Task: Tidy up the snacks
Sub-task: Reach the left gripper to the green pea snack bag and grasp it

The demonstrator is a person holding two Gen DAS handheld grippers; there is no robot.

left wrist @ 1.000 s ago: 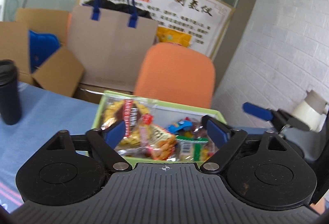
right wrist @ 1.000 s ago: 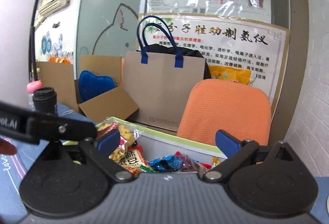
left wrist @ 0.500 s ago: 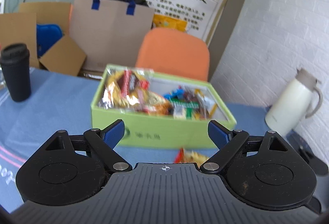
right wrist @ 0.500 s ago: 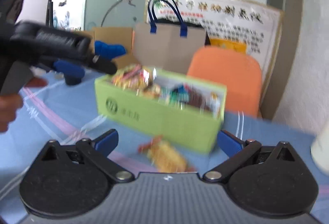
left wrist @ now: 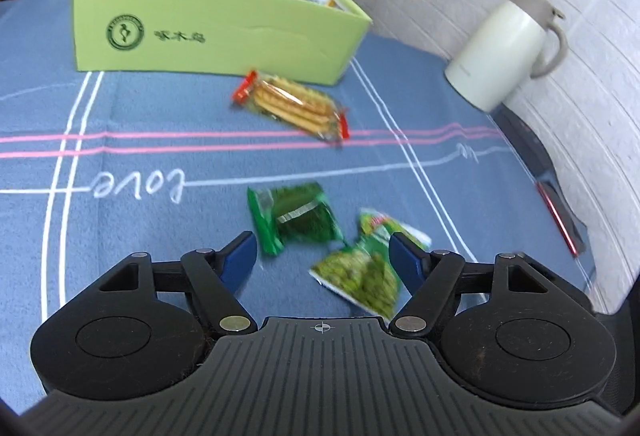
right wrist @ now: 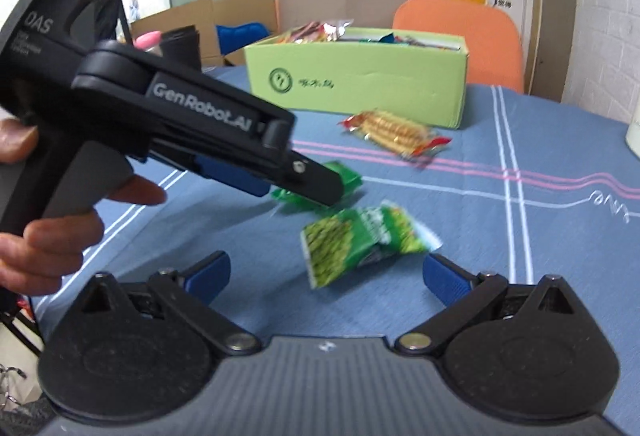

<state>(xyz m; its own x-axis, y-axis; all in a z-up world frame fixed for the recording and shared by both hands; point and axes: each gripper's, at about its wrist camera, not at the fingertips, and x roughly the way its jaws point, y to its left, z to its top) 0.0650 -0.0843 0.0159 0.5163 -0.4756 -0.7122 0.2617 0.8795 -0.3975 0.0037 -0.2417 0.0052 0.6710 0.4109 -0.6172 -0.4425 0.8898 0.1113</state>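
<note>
Left wrist view: the left gripper (left wrist: pixel 322 250), its jaws closing with nothing yet pinched, points down at a dark green snack packet (left wrist: pixel 294 218) lying on the blue worktop (left wrist: pixel 132 108) just ahead, while the right gripper (right wrist: pixel 326 274) hovers spread wide over the neighbouring pea packet (right wrist: pixel 360 236).
</note>
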